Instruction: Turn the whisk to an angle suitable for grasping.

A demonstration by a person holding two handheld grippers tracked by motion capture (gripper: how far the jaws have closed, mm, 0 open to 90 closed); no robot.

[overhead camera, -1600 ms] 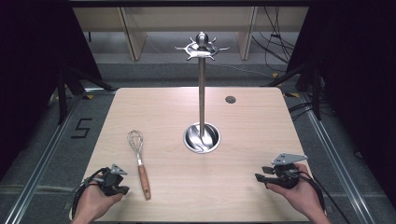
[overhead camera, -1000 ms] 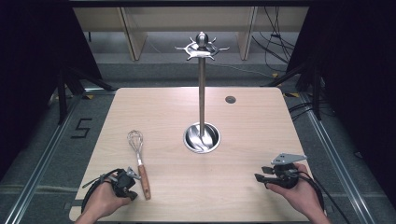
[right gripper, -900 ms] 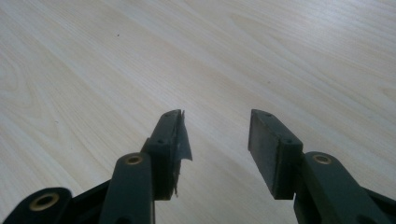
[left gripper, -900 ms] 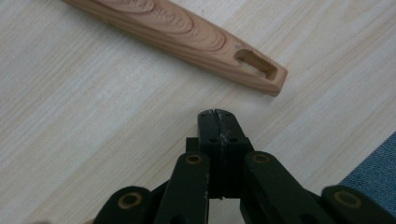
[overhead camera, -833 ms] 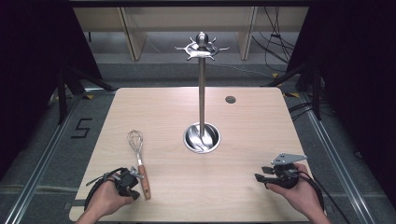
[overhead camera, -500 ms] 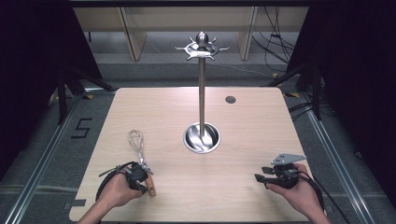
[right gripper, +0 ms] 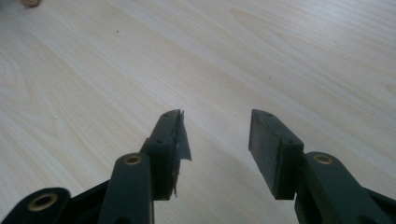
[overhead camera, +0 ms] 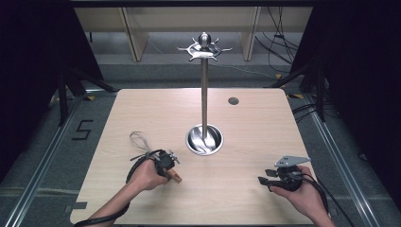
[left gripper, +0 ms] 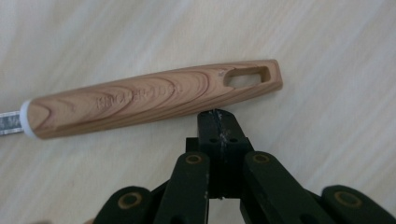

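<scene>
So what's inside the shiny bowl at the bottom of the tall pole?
The pole stands in the shiny bowl, with bright reflections around it. The spot under the pole's foot is hidden.

A tall metal stand (overhead camera: 204, 94) rises from a round base mid-table (overhead camera: 265, 208).

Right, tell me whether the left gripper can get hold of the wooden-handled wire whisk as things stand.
Probably not yet: the left gripper sits beside the wooden-handled wire whisk with nothing between them, but its jaws are shut together. They would have to open first and straddle the handle.
</scene>
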